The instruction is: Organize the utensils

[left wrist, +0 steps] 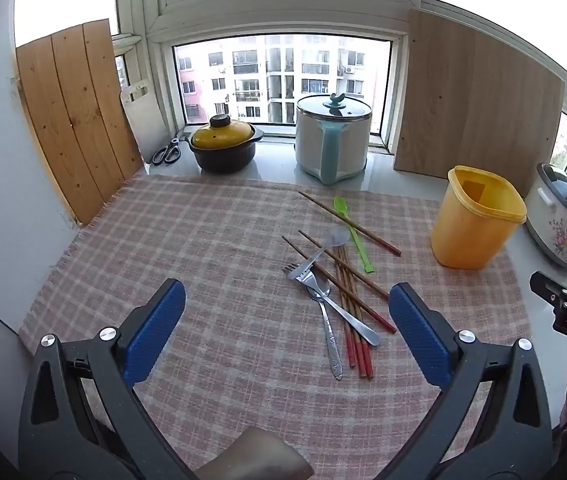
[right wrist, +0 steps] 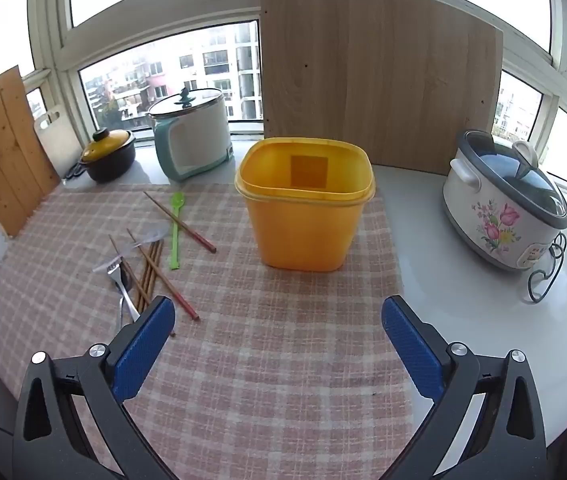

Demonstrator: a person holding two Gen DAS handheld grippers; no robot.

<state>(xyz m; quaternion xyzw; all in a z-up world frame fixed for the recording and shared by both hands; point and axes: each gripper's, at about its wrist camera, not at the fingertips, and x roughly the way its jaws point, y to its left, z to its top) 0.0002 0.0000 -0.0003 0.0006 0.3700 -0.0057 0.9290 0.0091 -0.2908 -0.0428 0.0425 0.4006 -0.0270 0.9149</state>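
Observation:
A pile of utensils lies on the checked cloth (left wrist: 211, 240): several brown chopsticks (left wrist: 347, 280), a steel fork (left wrist: 343, 312), a steel spoon (left wrist: 329, 334), a clear plastic spoon (left wrist: 323, 248) and a green plastic spoon (left wrist: 353, 232). The pile also shows in the right wrist view (right wrist: 143, 260). An empty yellow plastic container (left wrist: 475, 218) (right wrist: 303, 204) stands upright to the right of the pile. My left gripper (left wrist: 285, 304) is open and empty, just in front of the pile. My right gripper (right wrist: 277, 320) is open and empty, in front of the container.
A black pot with yellow lid (left wrist: 225, 144), a white and teal cooker (left wrist: 333, 136), scissors (left wrist: 167, 152) and leaning wooden boards (left wrist: 79, 116) (right wrist: 379, 68) stand along the window. A floral rice cooker (right wrist: 507, 200) stands at the right on the white counter.

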